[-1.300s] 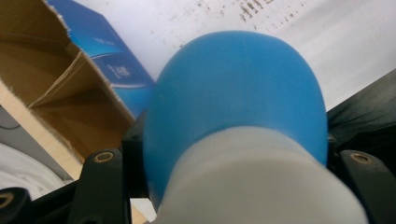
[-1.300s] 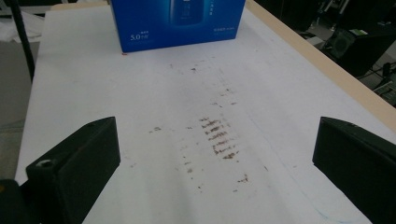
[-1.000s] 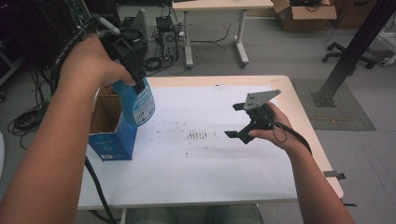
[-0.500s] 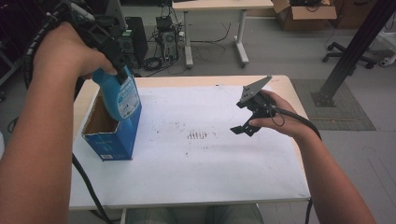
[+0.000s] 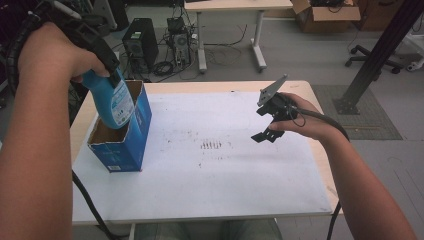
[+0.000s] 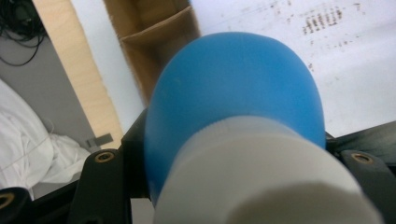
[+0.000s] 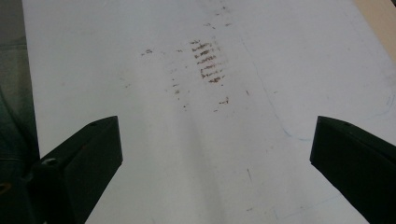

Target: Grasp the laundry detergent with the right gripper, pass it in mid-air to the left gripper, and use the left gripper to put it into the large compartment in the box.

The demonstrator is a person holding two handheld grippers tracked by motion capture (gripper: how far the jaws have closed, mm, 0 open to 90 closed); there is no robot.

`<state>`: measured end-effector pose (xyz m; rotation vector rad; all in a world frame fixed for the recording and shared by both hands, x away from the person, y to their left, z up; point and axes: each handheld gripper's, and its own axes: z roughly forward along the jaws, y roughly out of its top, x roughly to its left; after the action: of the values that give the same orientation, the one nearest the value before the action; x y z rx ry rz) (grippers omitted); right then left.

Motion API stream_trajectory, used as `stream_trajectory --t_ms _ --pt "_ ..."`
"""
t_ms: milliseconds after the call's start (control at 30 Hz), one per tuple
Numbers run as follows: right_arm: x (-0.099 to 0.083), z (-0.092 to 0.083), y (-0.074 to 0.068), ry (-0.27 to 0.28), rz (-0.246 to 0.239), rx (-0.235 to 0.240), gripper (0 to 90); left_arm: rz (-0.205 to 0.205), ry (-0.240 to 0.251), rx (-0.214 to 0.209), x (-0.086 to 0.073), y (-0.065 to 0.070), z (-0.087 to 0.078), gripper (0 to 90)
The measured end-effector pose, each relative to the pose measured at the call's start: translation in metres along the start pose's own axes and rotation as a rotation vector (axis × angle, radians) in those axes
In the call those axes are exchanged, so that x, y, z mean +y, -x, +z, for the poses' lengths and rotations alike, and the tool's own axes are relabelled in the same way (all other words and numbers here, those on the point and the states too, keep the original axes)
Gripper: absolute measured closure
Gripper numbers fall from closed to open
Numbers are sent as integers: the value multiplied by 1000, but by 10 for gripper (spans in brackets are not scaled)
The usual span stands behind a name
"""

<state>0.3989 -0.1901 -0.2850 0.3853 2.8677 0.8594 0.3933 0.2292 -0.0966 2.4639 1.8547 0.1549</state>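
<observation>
A blue bottle (image 5: 112, 102) with a white cap hangs neck-up, its lower part inside the open top of a blue cardboard box (image 5: 131, 134) at the table's left. My left gripper (image 5: 107, 62) is shut on the bottle's neck. In the left gripper view the bottle (image 6: 233, 93) looms close, with the box's brown inside (image 6: 154, 42) beyond it. My right gripper (image 5: 267, 122) hovers over the right half of the white table top (image 5: 225, 180), open, with nothing between its jaws. In the right gripper view its two jaws stand wide apart over the white surface (image 7: 187, 154).
Dark smudges (image 5: 212, 145) mark the middle of the table top. The box stands near the table's left edge. Beyond the table are a computer tower (image 5: 137, 42), cables, another desk's legs (image 5: 257, 42) and a black metal post (image 5: 370, 60) at the right.
My left gripper has carried the bottle left and down, from over the box's right side into its open top. The right gripper drifted slightly right and stayed open.
</observation>
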Motion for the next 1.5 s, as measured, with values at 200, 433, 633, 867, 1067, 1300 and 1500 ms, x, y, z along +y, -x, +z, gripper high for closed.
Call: stream_trajectory --t_ms 200,433,633,867,1067,1300,1500 --pt "0 -2 0 -19 -4 2 23 -52 1 5 -1 -11 7 390" --pt "0 -1 -1 -30 -6 3 24 -105 -5 6 -1 -20 14 390" --pt "-1 2 -1 -33 -6 8 24 -147 -12 8 -1 -28 22 390" --pt "-2 2 0 -42 -2 14 25 -191 -12 9 -1 -35 31 390" --pt "-2 3 1 -48 -3 12 25 -226 -10 5 0 -39 40 390" --pt "-3 6 -1 -52 -5 18 26 -235 -22 14 2 -39 50 390" --pt "-3 7 -2 -54 -5 18 26 -235 -18 10 2 -39 59 391"
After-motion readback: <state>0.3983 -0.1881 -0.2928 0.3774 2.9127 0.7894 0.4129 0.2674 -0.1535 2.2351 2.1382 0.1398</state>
